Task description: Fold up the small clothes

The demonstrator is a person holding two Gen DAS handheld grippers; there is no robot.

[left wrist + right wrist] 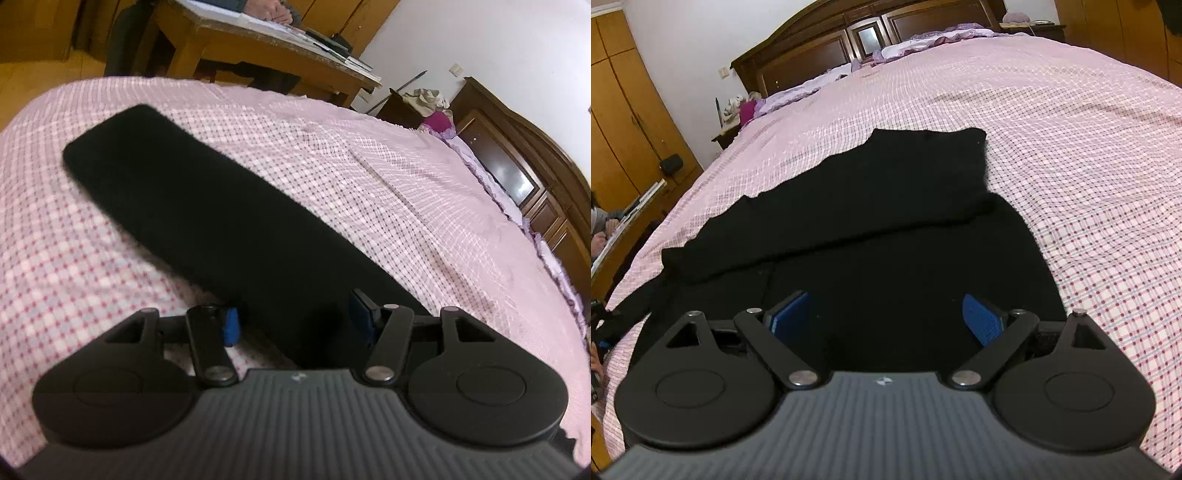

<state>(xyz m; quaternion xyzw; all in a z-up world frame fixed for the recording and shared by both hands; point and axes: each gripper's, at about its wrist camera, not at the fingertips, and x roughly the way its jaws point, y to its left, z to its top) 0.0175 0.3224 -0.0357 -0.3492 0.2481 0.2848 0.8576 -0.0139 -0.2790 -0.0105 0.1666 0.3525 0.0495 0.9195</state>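
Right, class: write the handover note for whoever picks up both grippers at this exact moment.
Left gripper: open, holding nothing, over one end of the black garment.
Right gripper: open, holding nothing, above the garment's near part.
The garment lies on the checked bedspread, a strip already laid over itself along the far side.
Left to do: probably further folds into a compact shape.

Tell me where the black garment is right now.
The black garment lies flat on the pink checked bedspread, directly ahead of both open grippers; in the right wrist view its far part is folded over, with the wooden headboard beyond.
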